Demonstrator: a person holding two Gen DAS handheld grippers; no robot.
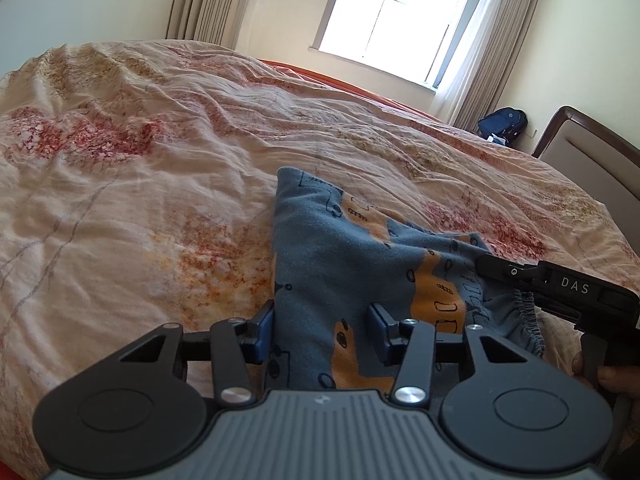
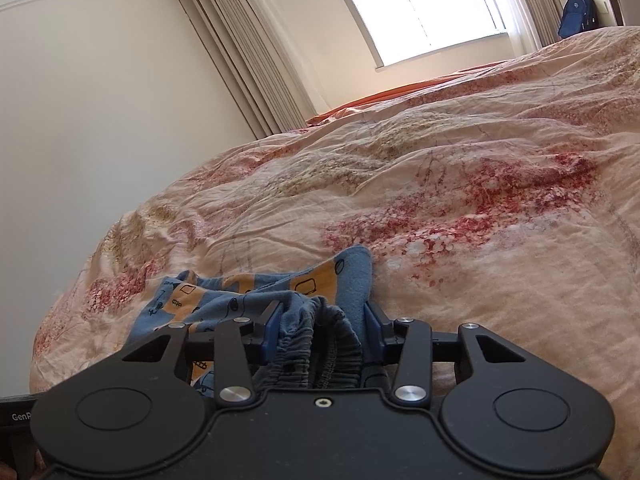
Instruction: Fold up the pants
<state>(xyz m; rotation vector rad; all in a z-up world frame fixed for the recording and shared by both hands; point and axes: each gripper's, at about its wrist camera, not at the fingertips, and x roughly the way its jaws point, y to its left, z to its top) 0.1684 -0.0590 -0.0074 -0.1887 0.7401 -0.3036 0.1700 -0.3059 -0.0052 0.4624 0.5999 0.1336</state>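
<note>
The pants (image 1: 340, 252) are small, blue with orange patches and black line drawings, lying bunched on the bed. In the left wrist view my left gripper (image 1: 322, 328) has its jaws apart, with pants fabric lying between them, not pinched. The right gripper (image 1: 492, 266) shows at the right edge there, over the elastic waistband (image 1: 524, 316). In the right wrist view my right gripper (image 2: 318, 326) has its jaws apart around the gathered grey-blue waistband (image 2: 316, 344). The rest of the pants (image 2: 240, 292) lies crumpled ahead and to the left.
The bed carries a wrinkled pink floral quilt (image 1: 160, 152) with an orange sheet edge (image 2: 400, 96) at the far side. A window (image 1: 400, 16) with curtains is beyond. A blue backpack (image 1: 502, 122) and a headboard (image 1: 592, 160) are at the right.
</note>
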